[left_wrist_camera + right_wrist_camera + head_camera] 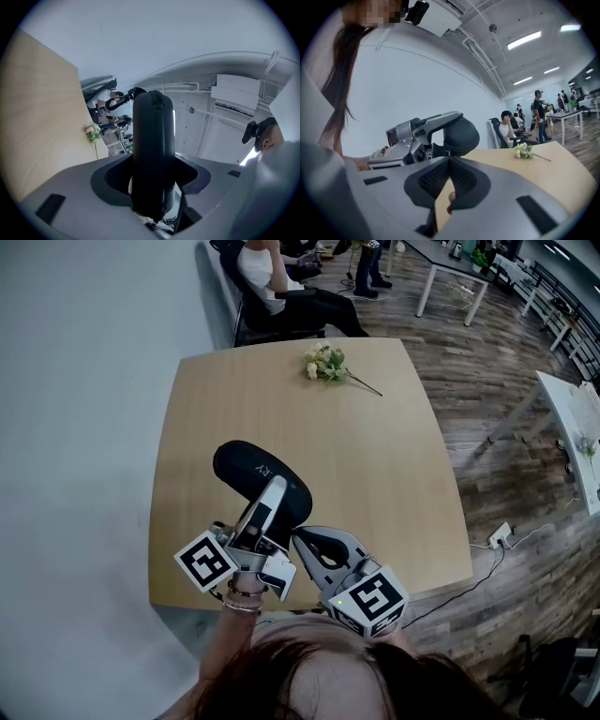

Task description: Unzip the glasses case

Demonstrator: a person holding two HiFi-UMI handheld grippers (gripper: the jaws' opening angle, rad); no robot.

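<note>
Left gripper (276, 489): jaws wide, clamping glasses case (251, 468) over tabletop (375, 446).
Right gripper (298, 536): pinched on zip pull (448, 152), case's near end.

Open office: white desks (572, 413), seated people (267, 277)

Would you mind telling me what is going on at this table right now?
A person works on a black oval zipped glasses case with two hand-held grippers above a light wooden table. The left hand-held gripper clamps the case and holds it up. The right hand-held gripper has its jaws together at the case's end, seemingly at the zip pull, which is hard to make out. The case looks closed.
</note>
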